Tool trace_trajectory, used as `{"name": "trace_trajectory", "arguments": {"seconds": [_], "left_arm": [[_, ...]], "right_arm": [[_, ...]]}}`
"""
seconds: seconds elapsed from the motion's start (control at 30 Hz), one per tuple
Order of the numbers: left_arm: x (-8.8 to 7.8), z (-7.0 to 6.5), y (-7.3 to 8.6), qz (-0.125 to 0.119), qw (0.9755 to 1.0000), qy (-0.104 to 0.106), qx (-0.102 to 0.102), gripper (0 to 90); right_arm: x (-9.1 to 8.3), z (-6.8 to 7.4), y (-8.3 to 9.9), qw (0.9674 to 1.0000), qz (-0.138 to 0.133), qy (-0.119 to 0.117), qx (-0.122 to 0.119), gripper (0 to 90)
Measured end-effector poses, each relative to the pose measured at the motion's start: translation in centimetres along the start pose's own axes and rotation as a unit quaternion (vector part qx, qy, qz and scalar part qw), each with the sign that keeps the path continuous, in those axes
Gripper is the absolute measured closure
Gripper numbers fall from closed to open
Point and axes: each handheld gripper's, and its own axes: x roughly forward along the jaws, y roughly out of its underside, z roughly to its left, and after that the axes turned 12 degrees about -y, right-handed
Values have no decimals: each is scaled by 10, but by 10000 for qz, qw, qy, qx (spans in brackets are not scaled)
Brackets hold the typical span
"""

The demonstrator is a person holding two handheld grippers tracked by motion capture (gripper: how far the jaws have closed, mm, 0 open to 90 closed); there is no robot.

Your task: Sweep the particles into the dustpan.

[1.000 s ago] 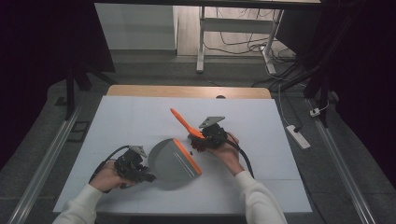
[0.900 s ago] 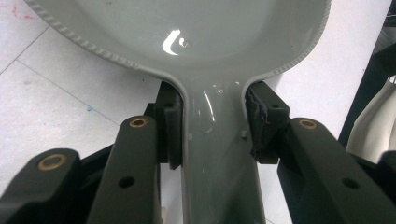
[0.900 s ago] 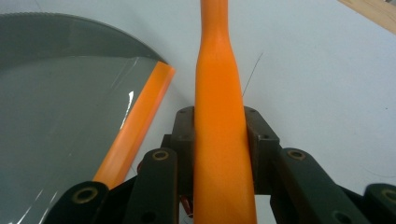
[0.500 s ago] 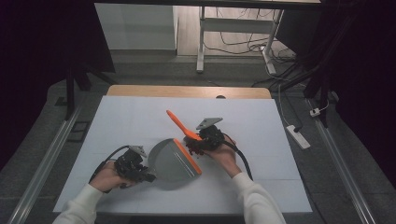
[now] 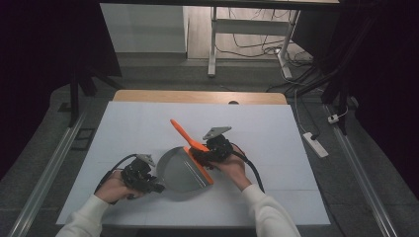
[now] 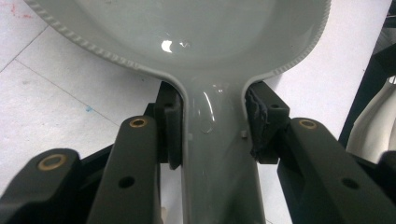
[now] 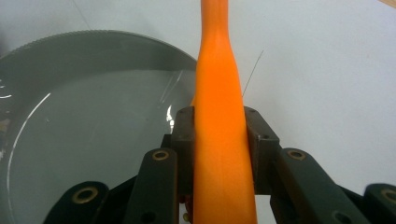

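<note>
Your right gripper [image 5: 203, 157] has edged the orange plastic brush [image 5: 184, 134] leftward; it stays clamped on its handle, left gripper [image 5: 157, 186] clamped on the grey plastic dustpan [image 5: 180, 170] handle; probably nest brush next

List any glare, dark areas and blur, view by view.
High view: surroundings nearly black, the white table evenly lit. Left gripper view: bright glare spots on the grey dustpan, whose handle sits in the left claw. Right gripper view: thin streaks of glare on the pan; the orange brush handle in the right claw looks soft.
</note>
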Motion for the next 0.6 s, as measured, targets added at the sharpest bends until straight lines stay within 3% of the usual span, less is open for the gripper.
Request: {"name": "trace_trajectory", "arguments": {"seconds": [0.6], "left_arm": [[1, 0, 0, -6, 10000, 5, -21, 615]], "right_arm": [[4, 15, -4, 9999, -30, 123, -50, 700]]}}
